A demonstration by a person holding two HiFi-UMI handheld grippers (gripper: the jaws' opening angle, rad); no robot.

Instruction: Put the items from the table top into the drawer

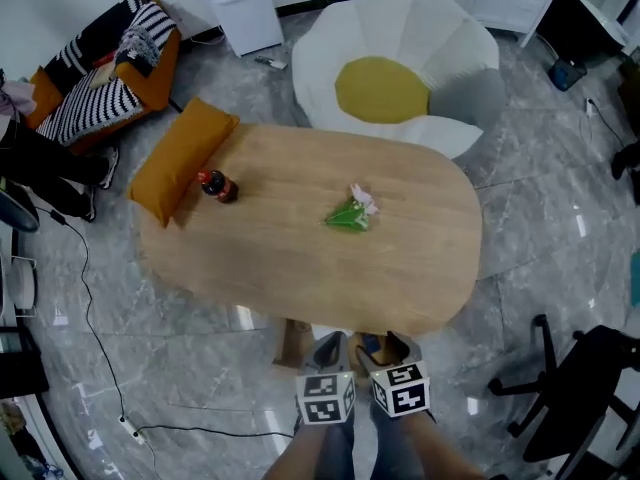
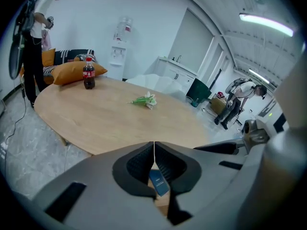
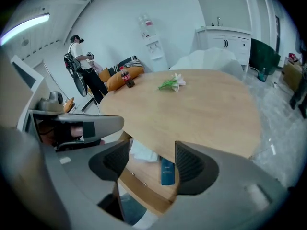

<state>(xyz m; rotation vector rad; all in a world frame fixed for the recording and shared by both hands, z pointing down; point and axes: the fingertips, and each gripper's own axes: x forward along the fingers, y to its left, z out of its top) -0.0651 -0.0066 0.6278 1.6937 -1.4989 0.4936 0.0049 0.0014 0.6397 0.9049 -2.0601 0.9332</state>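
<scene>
We hold the left gripper (image 2: pixel 154 145) clenched on nothing and the right gripper (image 3: pixel 152 159) released and empty. Both are at the table's (image 1: pixel 300 258) 6 o'clock edge, over the open drawer (image 3: pixel 144 176). The cola bottle (image 1: pixel 216 185) stands toward 10 o'clock, and the flower sprig (image 1: pixel 352 211) lies near the centre.

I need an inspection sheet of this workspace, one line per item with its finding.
Surface: oval light wooden table, mostly bare.
Job's things: dark cola bottle with red label upright near the left end; green-stemmed white flower lying mid-table; wooden drawer open at the near edge, holding a dark blue flat box and white paper.
Clutter: orange cushion at the table's left end.
Grippers: left tool shut, empty; right tool open, empty.
Cables: black cable on the grey floor, left.
Surroundings: white flower-shaped seat with yellow centre; black office chair.
</scene>
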